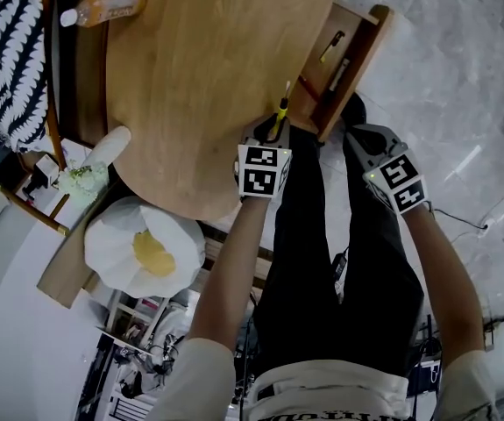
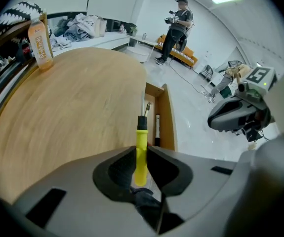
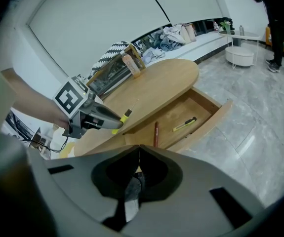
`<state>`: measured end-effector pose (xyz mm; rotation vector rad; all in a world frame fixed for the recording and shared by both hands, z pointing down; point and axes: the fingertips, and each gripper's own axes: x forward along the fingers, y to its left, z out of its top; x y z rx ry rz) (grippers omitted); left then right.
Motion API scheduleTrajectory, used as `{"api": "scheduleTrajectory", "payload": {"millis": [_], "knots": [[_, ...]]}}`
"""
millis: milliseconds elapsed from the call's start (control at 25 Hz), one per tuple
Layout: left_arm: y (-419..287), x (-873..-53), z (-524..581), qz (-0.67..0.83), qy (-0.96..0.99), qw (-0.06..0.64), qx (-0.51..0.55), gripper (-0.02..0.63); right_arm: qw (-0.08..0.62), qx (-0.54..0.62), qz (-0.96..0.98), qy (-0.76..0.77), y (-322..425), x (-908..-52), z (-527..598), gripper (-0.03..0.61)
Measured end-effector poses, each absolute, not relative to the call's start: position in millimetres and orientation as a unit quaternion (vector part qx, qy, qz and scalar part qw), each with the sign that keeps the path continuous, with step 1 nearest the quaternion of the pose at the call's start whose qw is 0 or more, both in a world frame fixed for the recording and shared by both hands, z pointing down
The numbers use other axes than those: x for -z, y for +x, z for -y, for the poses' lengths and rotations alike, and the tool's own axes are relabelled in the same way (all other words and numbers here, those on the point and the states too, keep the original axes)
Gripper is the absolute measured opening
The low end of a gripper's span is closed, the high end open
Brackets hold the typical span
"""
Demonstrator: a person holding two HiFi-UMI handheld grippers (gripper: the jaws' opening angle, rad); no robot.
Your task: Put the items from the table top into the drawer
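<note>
**A:** Where is the yellow-handled screwdriver point(image 2: 141, 152)?

**B:** The left gripper point(image 1: 272, 132) has it. Its jaws pinch the yellow handle, and the black collar and thin metal shaft stick out ahead of them. The tool hangs above the rim of the pale oval wooden table point(image 1: 199, 86), just beside the open wooden drawer point(image 1: 363, 55).

**A:** What lies in that drawer?

**B:** A yellow-and-black utility knife point(image 3: 184, 125) lies towards the outer end, and a slim red pen point(image 3: 155, 134) lies nearer the table. The two are apart from each other on the drawer's floor.

**A:** And the right gripper point(image 3: 140, 148)?

**B:** Its jaws are pressed together with nothing between them. It hovers over the grey marbled floor point(image 1: 462, 77) on the drawer's open side, well apart from the left one.

**A:** Is anything left on the table?

**B:** A clear plastic bottle of orange drink point(image 1: 102, 10) lies at the far edge, near a black-and-white striped cloth point(image 1: 10, 60).
</note>
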<state>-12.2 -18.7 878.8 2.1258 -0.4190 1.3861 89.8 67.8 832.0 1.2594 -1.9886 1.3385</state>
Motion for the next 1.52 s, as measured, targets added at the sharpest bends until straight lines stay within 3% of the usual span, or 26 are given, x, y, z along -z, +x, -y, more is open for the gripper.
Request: {"api": "scheduleTrajectory", "payload": {"millis": [880, 1160, 1520], "knots": [[44.4, -922.3, -8.6, 0.181, 0.79, 0.281, -0.514, 0.083, 0.226, -0.483, 0.726, 0.434, 127.6, -847.9, -91.9, 0.02], [33.8, -865.4, -7.0, 0.204, 0.798, 0.279, -0.494, 0.065, 0.243, -0.458, 0.743, 0.424, 137.1, -803.1, -85.6, 0.02], [4.3, -715.4, -0.6, 0.283, 0.792, 0.303, -0.448, 0.031, 0.261, -0.402, 0.775, 0.413, 165.3, -679.3, -59.7, 0.02]]}}
